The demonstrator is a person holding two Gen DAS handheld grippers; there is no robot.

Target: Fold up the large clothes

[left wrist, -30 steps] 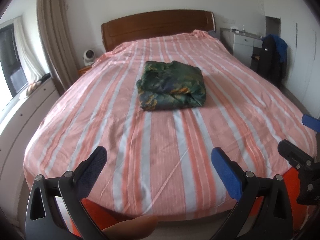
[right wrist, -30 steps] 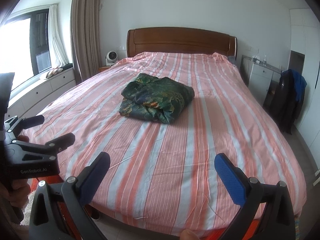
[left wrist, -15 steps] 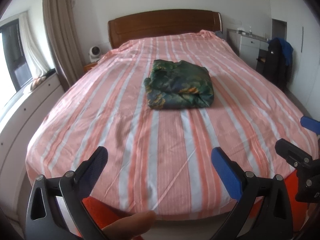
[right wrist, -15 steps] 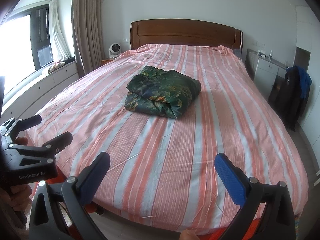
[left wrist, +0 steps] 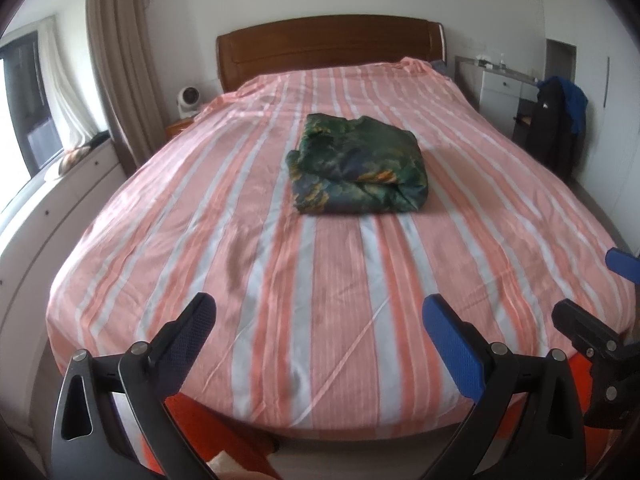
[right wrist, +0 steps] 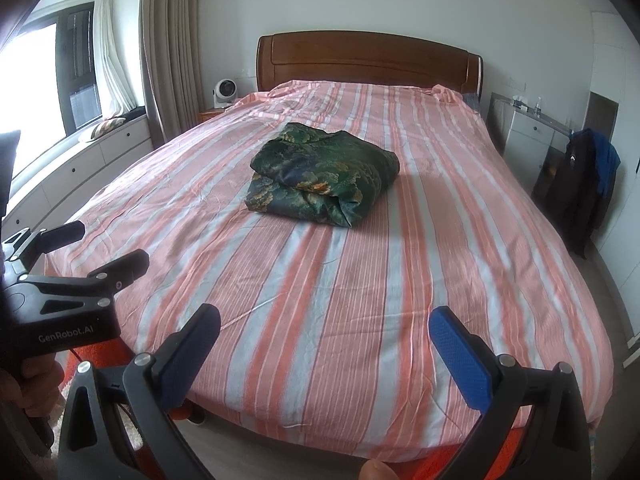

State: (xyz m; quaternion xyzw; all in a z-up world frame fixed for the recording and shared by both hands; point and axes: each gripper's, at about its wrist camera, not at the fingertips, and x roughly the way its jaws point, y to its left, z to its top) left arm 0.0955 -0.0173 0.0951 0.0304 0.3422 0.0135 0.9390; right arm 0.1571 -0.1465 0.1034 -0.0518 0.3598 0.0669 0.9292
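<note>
A dark green patterned garment (left wrist: pixel 358 168) (right wrist: pixel 322 176) lies folded into a thick bundle in the middle of the bed (left wrist: pixel 280 280) (right wrist: pixel 440 240), which has a pink and grey striped sheet. My left gripper (left wrist: pixel 320 336) hangs open over the foot of the bed, well short of the bundle, with nothing between its blue pads. My right gripper (right wrist: pixel 324 340) is open too, also near the foot edge and empty. In the left wrist view the right gripper (left wrist: pixel 600 296) shows at the far right; in the right wrist view the left gripper (right wrist: pixel 76 248) shows at the far left.
A wooden headboard (right wrist: pixel 368 60) stands at the far end. A small white fan (right wrist: pixel 224 92) sits on a nightstand to the left, by curtains and a window bench (right wrist: pixel 100 144). A white dresser (right wrist: pixel 528 128) and a chair draped with dark clothes (right wrist: pixel 580 192) stand on the right.
Both views have shifted: the folded bundle and headboard sit lower and a little more to the right in frame. Both grippers stay open and empty; the garment has not moved.
</note>
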